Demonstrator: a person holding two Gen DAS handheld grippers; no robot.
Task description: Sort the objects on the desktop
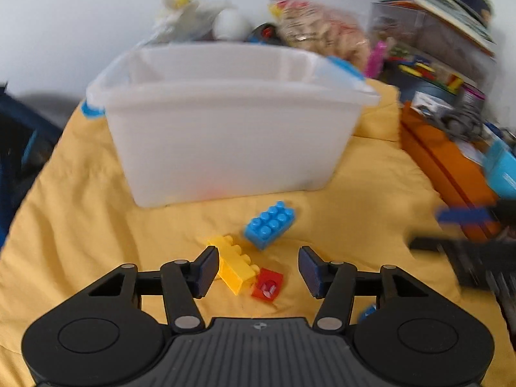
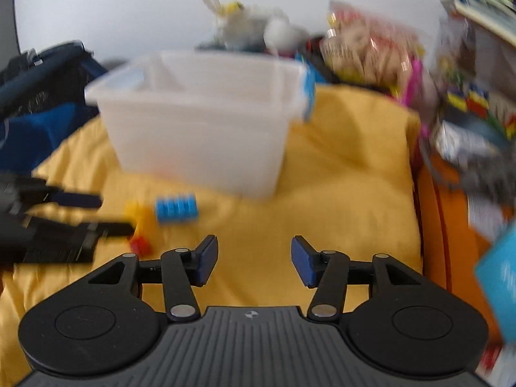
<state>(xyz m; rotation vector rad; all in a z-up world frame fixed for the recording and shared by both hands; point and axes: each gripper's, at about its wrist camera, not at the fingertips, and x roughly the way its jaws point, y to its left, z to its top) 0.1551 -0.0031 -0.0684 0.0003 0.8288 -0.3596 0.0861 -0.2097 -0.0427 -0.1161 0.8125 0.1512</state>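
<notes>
Three toy bricks lie on the yellow cloth (image 1: 80, 200) in front of the translucent white bin (image 1: 225, 122): a blue brick (image 1: 269, 224) nearest the bin, a long yellow brick (image 1: 233, 264) just in front of it, and a small red brick (image 1: 267, 285) touching the yellow one's near end. The left gripper (image 1: 256, 271) points steeply down over them with its jaws standing well apart; the yellow and red bricks sit in the gap between the pads, and the left pad looks to be right against the yellow brick's side, though nothing is clamped. The right gripper (image 2: 254, 259) is likewise tilted down over bare cloth to the right of the bricks, its jaws parted about as far and holding nothing. From the right wrist view the left gripper shows as a dark blur at the left edge, beside the bricks. Behind the bin stand a snack bag (image 1: 322, 29) and a pale plush toy (image 1: 193, 16), both blurred.
</notes>
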